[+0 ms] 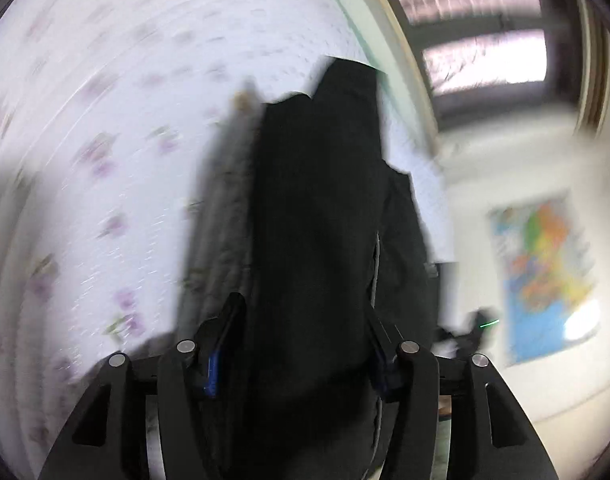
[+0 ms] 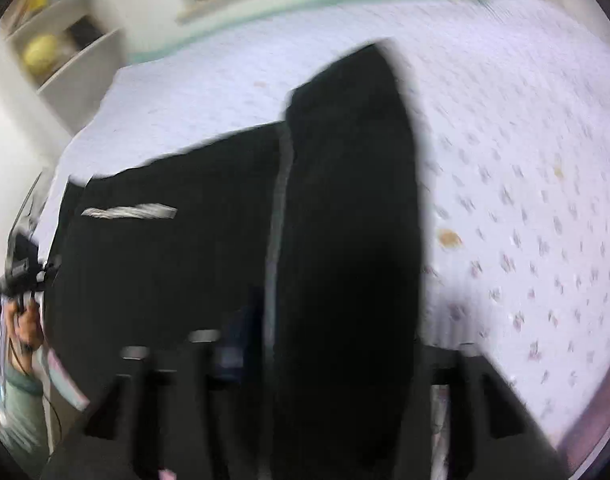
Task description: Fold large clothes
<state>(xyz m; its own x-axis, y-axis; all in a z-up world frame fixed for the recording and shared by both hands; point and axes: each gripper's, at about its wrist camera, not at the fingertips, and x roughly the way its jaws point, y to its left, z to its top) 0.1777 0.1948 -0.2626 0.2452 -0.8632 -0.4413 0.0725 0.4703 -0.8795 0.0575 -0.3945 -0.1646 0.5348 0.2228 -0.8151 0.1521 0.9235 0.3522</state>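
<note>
Scene: a bed under a white sheet with small purple flowers; both views are heavily motion-blurred.
Garment: a large black garment hangs and drapes over the bed, one part spread flat to the left in the right wrist view, a long fold running up the middle, with a pale seam line beside it.
Left tool: the left tool has black cloth bunched between its two fingers, which press in on it from both sides; it holds the black garment.
Right tool: the right tool is mostly hidden behind the cloth and smeared by blur; the fabric passes through where its fingers should be, so it probably grips the garment, but I cannot tell for sure.
Other hand seen: in the right wrist view the person's hand with the other tool shows at the far left edge, near the garment's spread part.
Step, as a judgement: the garment looks lifted and carried over the bed to be laid or folded.
Risk: with this fast a swing, cloth may slip from a thin pinch.
Risk: the hanging fold may land twisted or doubled, giving an uneven fold.
Risk: the loose lower part may drag and rumple the sheet.
</note>
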